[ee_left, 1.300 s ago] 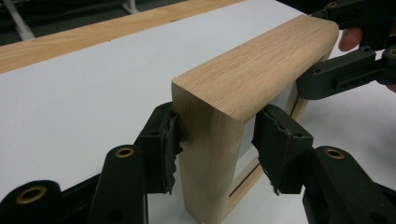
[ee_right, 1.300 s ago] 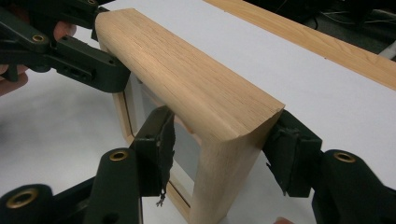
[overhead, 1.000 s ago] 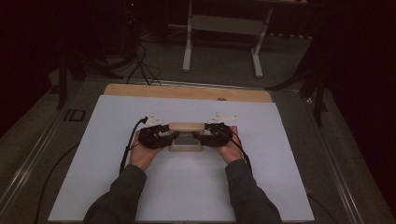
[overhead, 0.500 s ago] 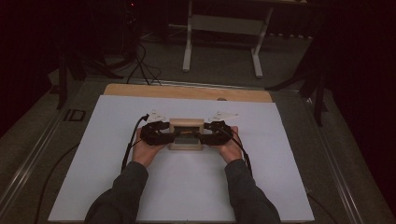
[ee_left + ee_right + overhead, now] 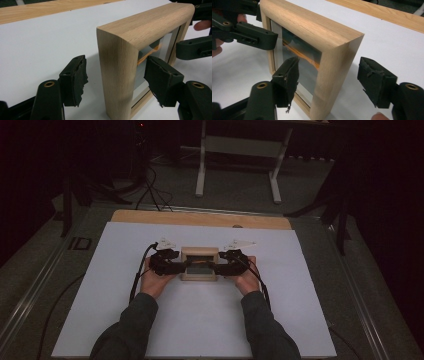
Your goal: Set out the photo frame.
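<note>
A light wooden picture frame [image 5: 199,254] with a glass front stands upright on its edge in the middle of the white table [image 5: 300,285]. My left gripper [image 5: 181,267] is open at the frame's left side. In the left gripper view its pads [image 5: 73,80] straddle the frame's upright [image 5: 117,75] with a gap on each side. My right gripper [image 5: 219,267] is open at the frame's right side, and in the right gripper view its pads [image 5: 375,83] straddle the other upright [image 5: 334,75]. The glass [image 5: 304,62] reflects an orange streak.
A wooden strip [image 5: 200,219] runs along the table's far edge. A white stand's legs [image 5: 202,175] and dark cables [image 5: 145,190] are on the floor beyond. Each gripper's cable [image 5: 137,275] trails back beside the forearms. White table surface lies open all around the frame.
The frame now looks a little taller and more upright than a second ago. Both hands and grippers stay nearly in place at its sides.
</note>
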Demonstrator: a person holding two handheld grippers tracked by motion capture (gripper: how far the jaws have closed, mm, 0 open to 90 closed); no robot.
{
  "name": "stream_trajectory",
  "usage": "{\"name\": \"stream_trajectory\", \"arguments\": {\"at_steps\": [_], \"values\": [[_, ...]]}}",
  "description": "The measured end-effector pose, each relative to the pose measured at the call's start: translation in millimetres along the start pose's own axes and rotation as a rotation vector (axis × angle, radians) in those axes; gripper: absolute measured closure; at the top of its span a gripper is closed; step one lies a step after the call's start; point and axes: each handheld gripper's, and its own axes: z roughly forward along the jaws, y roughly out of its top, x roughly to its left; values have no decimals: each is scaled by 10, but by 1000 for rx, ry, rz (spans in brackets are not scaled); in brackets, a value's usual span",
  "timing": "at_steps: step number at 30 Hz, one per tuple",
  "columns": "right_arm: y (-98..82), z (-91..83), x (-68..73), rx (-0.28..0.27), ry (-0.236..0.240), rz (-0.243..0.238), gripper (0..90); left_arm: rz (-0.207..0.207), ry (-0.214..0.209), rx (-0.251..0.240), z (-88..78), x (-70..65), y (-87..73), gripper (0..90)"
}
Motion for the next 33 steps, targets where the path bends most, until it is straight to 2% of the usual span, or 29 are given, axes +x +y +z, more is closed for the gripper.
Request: {"name": "stream_trajectory", "arguments": {"at_steps": [3, 11, 17, 22, 29, 30, 33], "values": [[5, -18, 4, 2, 4, 1, 301, 7, -2, 4, -21, -13, 3, 328], [14, -84, 17, 9, 6, -10, 277, 2, 25, 3, -129, -4, 12, 279], [4, -162, 8, 14, -1, -10, 268, -4, 42, 1, -271, 17, -49, 276], [-67, -279, -38, 15, -15, -6, 269, 4, 79, 1, -483, 32, -164, 275], [-158, -375, -67, 33, -23, -6, 264, 17, 109, 6, -650, 52, -276, 273], [-172, -386, -65, 37, -21, -5, 260, 16, 126, 11, -704, 70, -336, 273], [-282, -444, -58, 62, -26, -19, 245, 7, 137, 20, -769, 109, -409, 273]]}}
